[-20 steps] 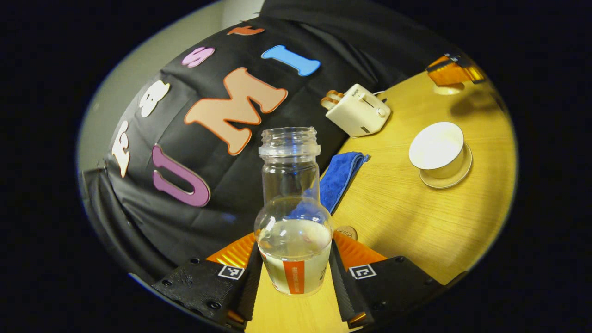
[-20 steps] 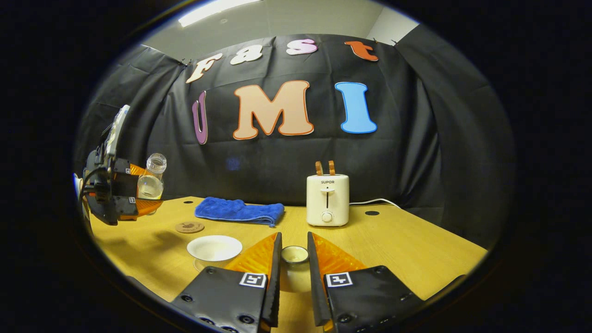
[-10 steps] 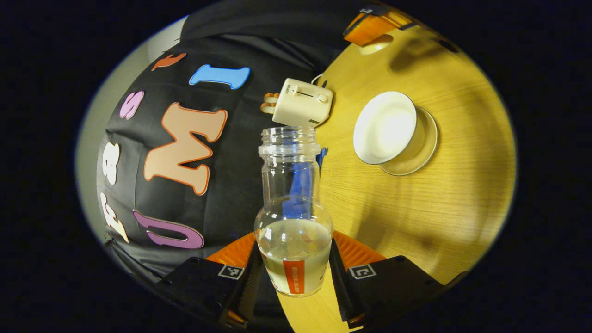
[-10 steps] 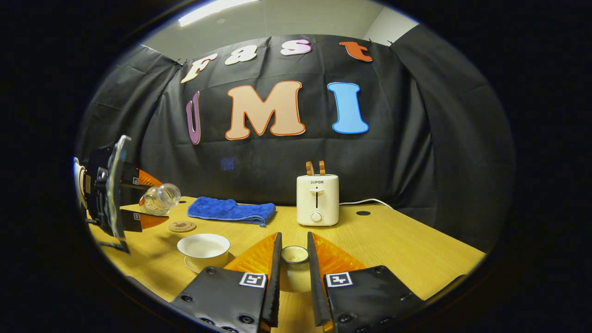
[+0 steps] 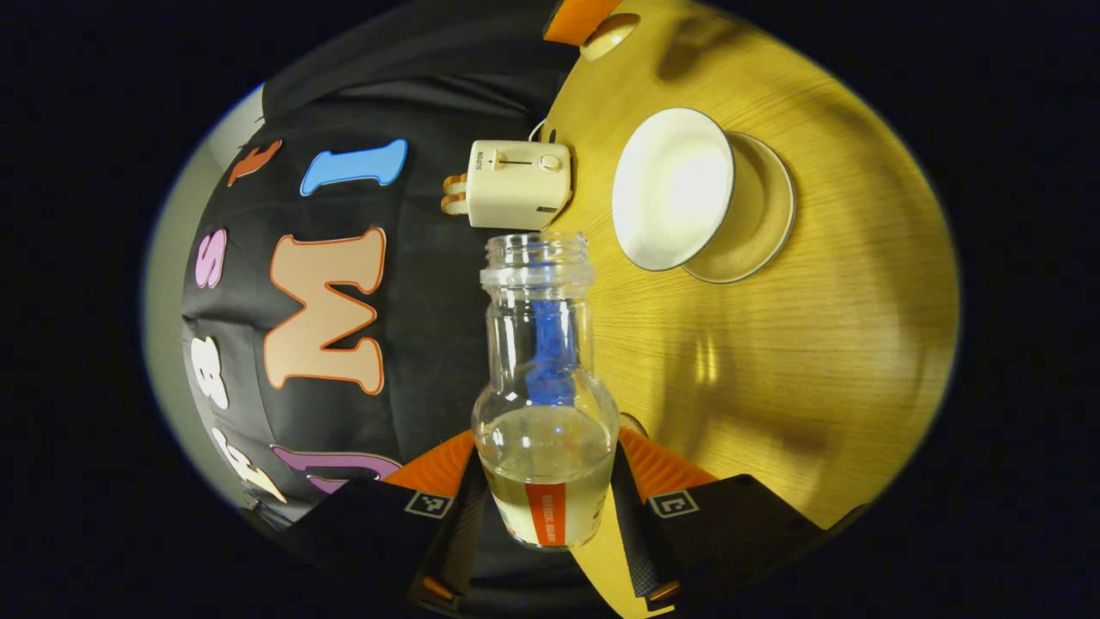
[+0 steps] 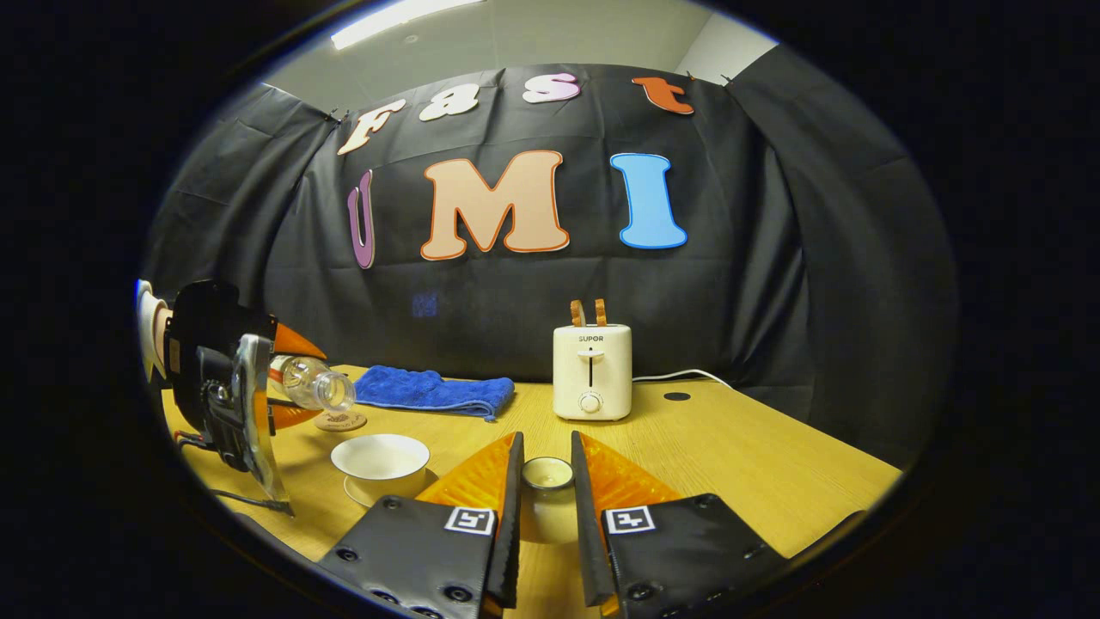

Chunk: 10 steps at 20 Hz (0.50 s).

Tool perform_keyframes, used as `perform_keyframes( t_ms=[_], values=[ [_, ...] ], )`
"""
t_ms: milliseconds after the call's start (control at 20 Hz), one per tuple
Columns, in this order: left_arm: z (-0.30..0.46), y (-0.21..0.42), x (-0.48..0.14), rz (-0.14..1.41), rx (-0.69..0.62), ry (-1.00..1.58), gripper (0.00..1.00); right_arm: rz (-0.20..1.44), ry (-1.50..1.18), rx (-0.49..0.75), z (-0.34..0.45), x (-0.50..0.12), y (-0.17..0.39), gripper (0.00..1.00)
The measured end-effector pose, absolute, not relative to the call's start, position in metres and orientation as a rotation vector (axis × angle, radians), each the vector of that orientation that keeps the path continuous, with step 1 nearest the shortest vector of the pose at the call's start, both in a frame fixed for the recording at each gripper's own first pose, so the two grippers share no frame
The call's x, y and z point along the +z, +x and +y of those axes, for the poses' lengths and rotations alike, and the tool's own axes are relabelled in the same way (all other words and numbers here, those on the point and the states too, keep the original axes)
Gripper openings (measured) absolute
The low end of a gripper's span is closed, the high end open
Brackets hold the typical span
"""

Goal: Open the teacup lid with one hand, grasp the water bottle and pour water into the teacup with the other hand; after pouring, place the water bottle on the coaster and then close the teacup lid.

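Observation:
My left gripper [image 5: 546, 447] is shut on a clear water bottle [image 5: 541, 344] with an orange label and no cap. In the right gripper view the left gripper [image 6: 296, 383] holds the bottle [image 6: 314, 384] tipped almost flat, its mouth pointing right, above and behind the white teacup [image 6: 381, 456]. I see no stream of water. The open teacup [image 5: 675, 189] stands on its saucer [image 5: 760, 232]. My right gripper [image 6: 546, 447] is shut on the small round teacup lid [image 6: 547, 473], held above the table. A brown coaster [image 6: 339, 421] lies behind the cup.
A blue cloth [image 6: 434, 391] lies folded at the back of the wooden table [image 6: 739, 456]. Right of it stands a cream toaster [image 6: 591, 370] with two slices in it, its cord running to the right. A hand [image 6: 153, 331] holds the left gripper.
The left gripper has rolled the bottle from upright to nearly flat and brought it closer to the teacup. The right gripper has kept still with the lid.

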State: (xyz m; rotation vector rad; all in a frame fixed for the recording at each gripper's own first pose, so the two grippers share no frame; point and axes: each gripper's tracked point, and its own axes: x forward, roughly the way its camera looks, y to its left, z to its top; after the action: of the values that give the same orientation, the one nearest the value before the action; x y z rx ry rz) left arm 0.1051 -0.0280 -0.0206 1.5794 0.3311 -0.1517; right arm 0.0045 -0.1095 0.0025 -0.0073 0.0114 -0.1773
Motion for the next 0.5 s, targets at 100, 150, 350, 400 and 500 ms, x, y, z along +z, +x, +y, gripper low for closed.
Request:
perform_keyframes(
  t_ms=[100, 150, 350, 400, 500],
  values=[
    [-0.0297, 0.1037, -0.0213, 0.336, -0.161, 1.604, 0.67, 0.011, -0.007, -0.177, -0.1094, 0.0024, 0.0041, 0.33],
    [-0.0311, 0.1043, -0.0215, 0.336, -0.167, 1.624, 0.67, 0.011, -0.007, -0.177, -0.1097, 0.0023, 0.004, 0.33],
    [-0.0275, 0.1054, -0.0205, 0.353, -0.178, 1.672, 0.67, 0.011, -0.007, -0.177, -0.1096, 0.0024, 0.0041, 0.33],
    [-0.0276, 0.1047, -0.02, 0.35, -0.178, 1.689, 0.67, 0.011, -0.007, -0.177, -0.1097, 0.0027, 0.0041, 0.33],
    [-0.0283, 0.1045, -0.0194, 0.343, -0.176, 1.72, 0.67, 0.011, -0.008, -0.177, -0.1095, 0.0028, 0.004, 0.33]
  ],
)
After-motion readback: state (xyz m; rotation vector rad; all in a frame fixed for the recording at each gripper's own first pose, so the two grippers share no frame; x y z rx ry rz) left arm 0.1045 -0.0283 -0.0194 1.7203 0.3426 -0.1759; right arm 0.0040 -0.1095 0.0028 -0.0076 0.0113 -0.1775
